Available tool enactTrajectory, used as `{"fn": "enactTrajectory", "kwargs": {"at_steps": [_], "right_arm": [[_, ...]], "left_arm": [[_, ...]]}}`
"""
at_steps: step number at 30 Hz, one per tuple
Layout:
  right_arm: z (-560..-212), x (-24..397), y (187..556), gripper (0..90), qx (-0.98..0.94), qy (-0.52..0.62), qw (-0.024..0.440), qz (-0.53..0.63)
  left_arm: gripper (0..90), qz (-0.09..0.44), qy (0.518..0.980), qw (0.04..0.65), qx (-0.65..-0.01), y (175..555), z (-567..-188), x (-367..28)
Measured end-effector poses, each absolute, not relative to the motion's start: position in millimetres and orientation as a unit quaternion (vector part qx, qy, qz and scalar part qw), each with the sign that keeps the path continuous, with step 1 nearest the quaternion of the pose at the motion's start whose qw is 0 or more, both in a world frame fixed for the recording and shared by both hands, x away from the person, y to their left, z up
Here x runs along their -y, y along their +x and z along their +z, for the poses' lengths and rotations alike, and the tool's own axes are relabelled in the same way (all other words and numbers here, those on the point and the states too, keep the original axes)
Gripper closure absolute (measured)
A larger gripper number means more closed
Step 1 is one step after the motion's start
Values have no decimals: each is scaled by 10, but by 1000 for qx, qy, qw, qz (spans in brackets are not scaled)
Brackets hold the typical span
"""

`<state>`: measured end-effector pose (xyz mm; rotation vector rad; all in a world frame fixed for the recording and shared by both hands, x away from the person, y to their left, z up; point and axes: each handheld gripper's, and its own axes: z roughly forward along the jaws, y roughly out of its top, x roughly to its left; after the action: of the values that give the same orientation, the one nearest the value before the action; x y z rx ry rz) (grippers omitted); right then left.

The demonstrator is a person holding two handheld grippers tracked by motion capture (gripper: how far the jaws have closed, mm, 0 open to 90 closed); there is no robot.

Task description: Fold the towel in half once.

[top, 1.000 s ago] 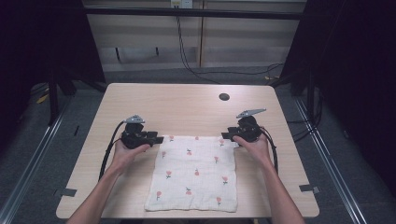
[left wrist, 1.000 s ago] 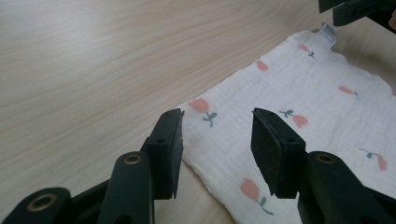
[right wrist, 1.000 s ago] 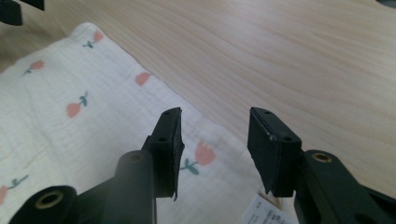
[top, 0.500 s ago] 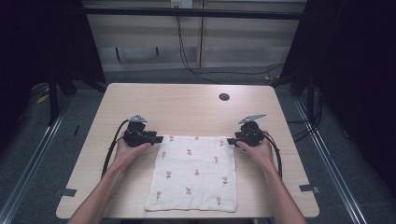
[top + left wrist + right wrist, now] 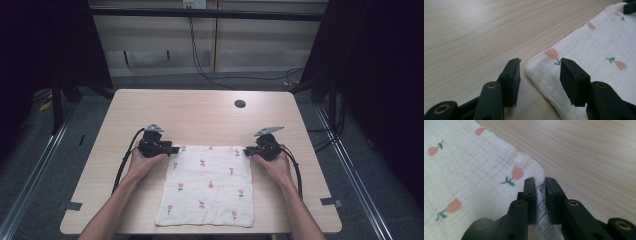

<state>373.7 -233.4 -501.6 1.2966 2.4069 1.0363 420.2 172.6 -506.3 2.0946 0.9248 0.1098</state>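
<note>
A white cloth [image 5: 207,185] printed with small pink tulips lies flat on the near half of the table. My left gripper [image 5: 175,149] rests at its far left corner. In the left gripper view the gripper [image 5: 540,72] stands open, with the corner of the cloth [image 5: 599,50] lying between the jaws untouched. My right gripper [image 5: 247,150] is at the far right corner. Its jaws have just been closing, and the gripper [image 5: 539,187] is now shut on the corner of the cloth [image 5: 474,170] and its white care label [image 5: 541,220].
The light wooden table [image 5: 200,115] has a dark round hole [image 5: 240,104] near its far edge. Cables trail from both grippers towards the person. My right gripper's jaw tips [image 5: 630,6] show at the top right of the left gripper view.
Both hands have sunk a little, bringing the grippers down onto the table at the cloth's far corners. The cloth itself lies as before.
</note>
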Motion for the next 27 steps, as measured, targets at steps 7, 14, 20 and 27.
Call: {"fn": "enactTrajectory", "kwargs": {"at_steps": [7,14,20,27], "right_arm": [[-5043,2319,3715,860,-808,447,103,369],[-5020,2295,3677,859,-806,445,101,376],[-4986,2278,3644,860,-802,441,93,391],[-4851,2276,3601,861,-801,431,103,403]], "left_arm": [[644,69,846,404,-341,4196,-5070,-1674],[852,43,852,409,-325,4172,-5081,-1622],[866,26,848,411,-334,4180,-5069,-1629],[866,23,841,426,-332,4171,-5013,-1661]]}}
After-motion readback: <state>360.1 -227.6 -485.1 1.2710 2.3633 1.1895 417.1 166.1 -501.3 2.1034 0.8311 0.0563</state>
